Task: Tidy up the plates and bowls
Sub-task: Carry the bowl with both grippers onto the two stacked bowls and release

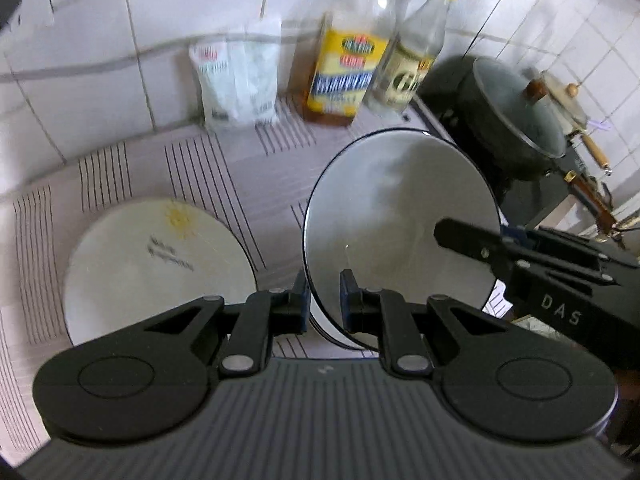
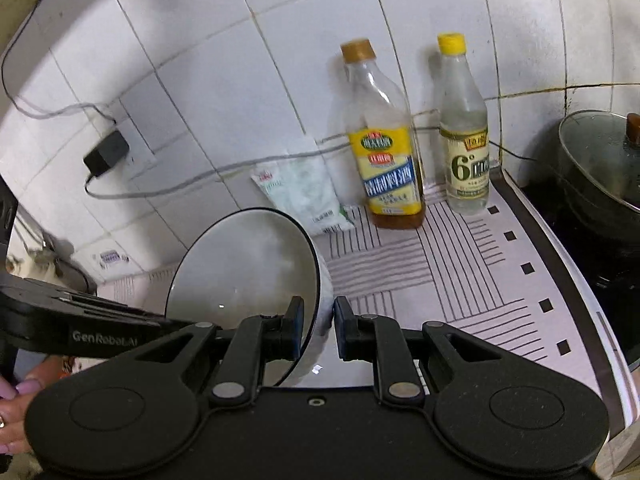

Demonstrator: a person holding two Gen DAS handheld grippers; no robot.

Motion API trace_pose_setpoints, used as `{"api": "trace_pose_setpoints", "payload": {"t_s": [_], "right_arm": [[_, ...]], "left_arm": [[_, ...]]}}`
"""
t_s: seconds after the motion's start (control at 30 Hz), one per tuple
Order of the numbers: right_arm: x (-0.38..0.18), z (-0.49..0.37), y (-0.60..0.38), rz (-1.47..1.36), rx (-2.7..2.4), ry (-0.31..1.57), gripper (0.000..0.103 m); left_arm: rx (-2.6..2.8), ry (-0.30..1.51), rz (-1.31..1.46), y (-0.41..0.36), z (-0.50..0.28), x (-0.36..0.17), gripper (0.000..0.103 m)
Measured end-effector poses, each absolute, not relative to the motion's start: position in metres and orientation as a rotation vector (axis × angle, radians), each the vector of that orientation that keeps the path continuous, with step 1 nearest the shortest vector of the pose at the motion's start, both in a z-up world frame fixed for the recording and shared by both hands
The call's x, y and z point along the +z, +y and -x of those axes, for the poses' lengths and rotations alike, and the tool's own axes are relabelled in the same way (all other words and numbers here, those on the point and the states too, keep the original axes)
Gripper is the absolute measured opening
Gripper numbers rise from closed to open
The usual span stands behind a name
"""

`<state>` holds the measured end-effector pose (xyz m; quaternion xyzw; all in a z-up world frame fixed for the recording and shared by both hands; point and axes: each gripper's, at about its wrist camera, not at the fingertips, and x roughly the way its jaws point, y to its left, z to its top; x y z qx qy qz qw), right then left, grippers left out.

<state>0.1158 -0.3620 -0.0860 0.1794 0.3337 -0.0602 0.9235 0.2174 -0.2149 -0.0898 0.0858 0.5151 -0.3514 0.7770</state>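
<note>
Nearest first: left gripper (image 1: 324,300) has its fingers (image 1: 347,300) clamped across the near rim of the bowl (image 1: 400,216), 1 finger outside the wall, 1 inside. Right gripper (image 2: 316,326) is pinching the opposite rim of that bowl (image 2: 244,264) in the same manner. Bowl is white with a dark rim and is tilted steeply, mouth toward the left camera. It appears lifted off the surface (image 2: 460,272), though the contact underneath is hidden.

Progress, as a judgement: early to middle. Bowl is in hand between both grippers and not yet set anywhere. Plate (image 1: 160,264) lies flat on the surface just left of the bowl, untouched, with nothing on it. Stacking or placing remains to be done.

Count:
- 1 bowl, held.
- 1 plate, white with a yellow sun mark and some lettering.
- 2 grippers, both clenched on the bowl.

Farther back, against the tiled wall:
- 1 white packet (image 2: 304,196).
- 2 bottles: the yellow-labelled bottle (image 2: 384,152) and the clear bottle (image 2: 464,136), standing near each other.
- 1 lidded pot (image 1: 516,112) on the dark stove at right.

No further plates or bowls show in either view.
</note>
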Motion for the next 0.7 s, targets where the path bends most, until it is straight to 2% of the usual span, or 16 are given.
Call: {"api": "trace_pose_setpoints", "payload": {"t_s": [0.27,0.7], "right_arm": [[-0.115,-0.120,-0.377,-0.304,-0.074,0.751,0.020],[-0.143,-0.126,-0.390,-0.239,-0.044,0.775,0.017]], "left_arm": [[-0.664,1.183,-0.191,-0.233,-0.210,-0.125,0.014],[-0.593,1.270,-0.284,-0.261,-0.208,-0.147,0.019]]}}
